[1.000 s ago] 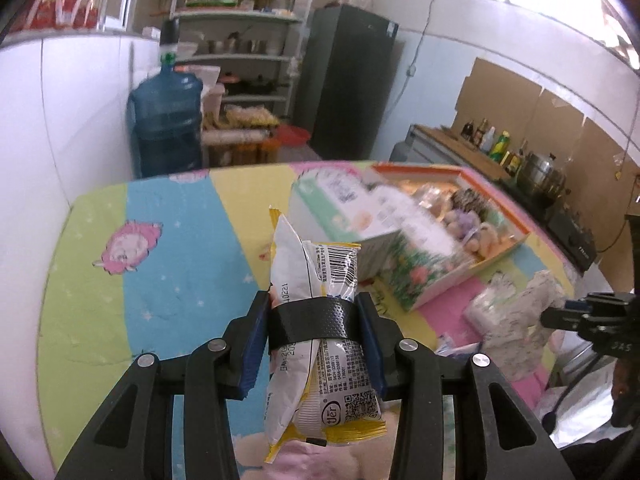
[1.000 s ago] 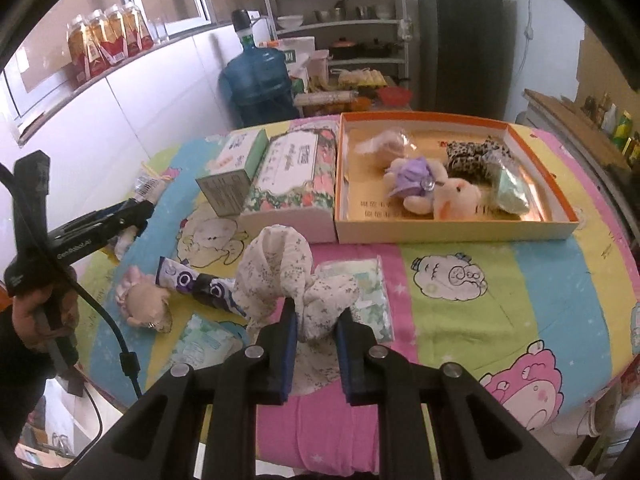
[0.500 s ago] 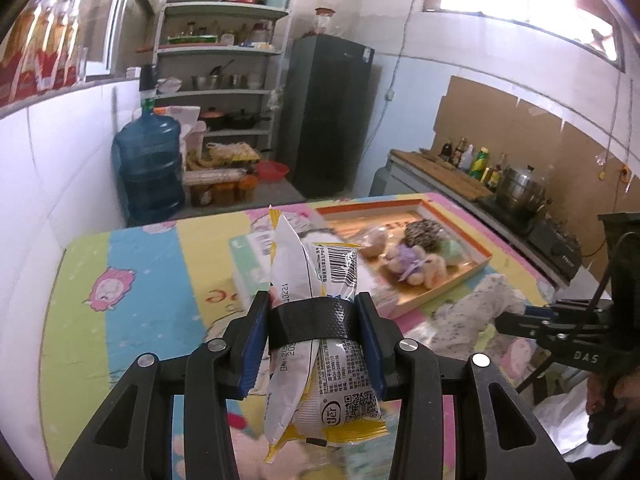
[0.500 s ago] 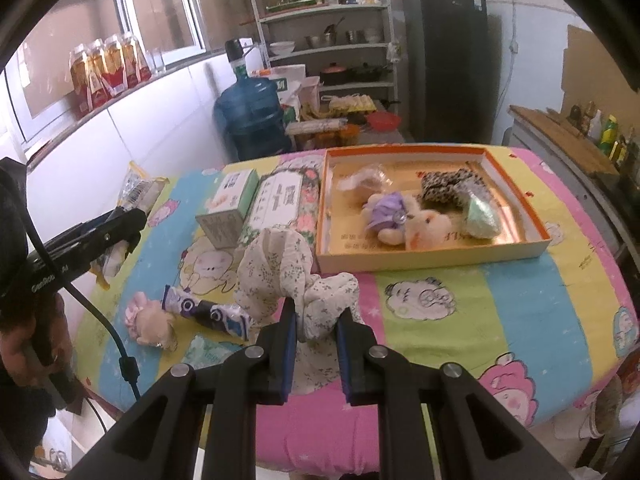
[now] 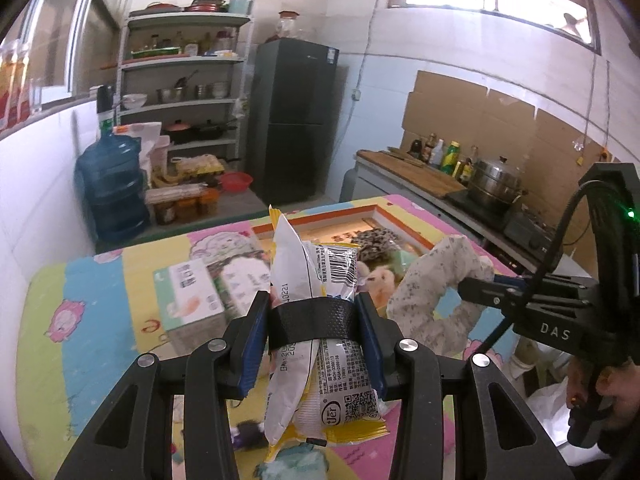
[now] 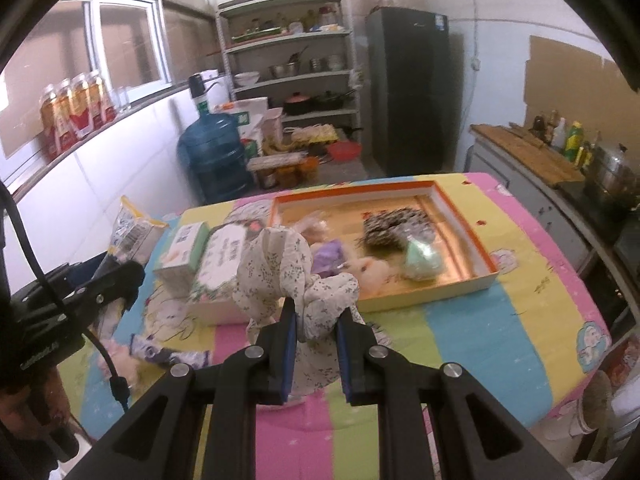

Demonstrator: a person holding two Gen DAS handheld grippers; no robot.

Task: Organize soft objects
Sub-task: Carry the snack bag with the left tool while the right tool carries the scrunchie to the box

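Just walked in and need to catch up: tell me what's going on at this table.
A person is sorting soft items, a handheld gripper in each hand. The left gripper is clamped on a white and yellow snack packet, held above the table. The right gripper is shut on a floral cloth, lifted in front of the orange-rimmed tray, which already holds a few plush toys. Neither item is in the tray yet.

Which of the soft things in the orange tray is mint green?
The pouch at the tray's right end; the others are leopard-spotted, purple and cream.
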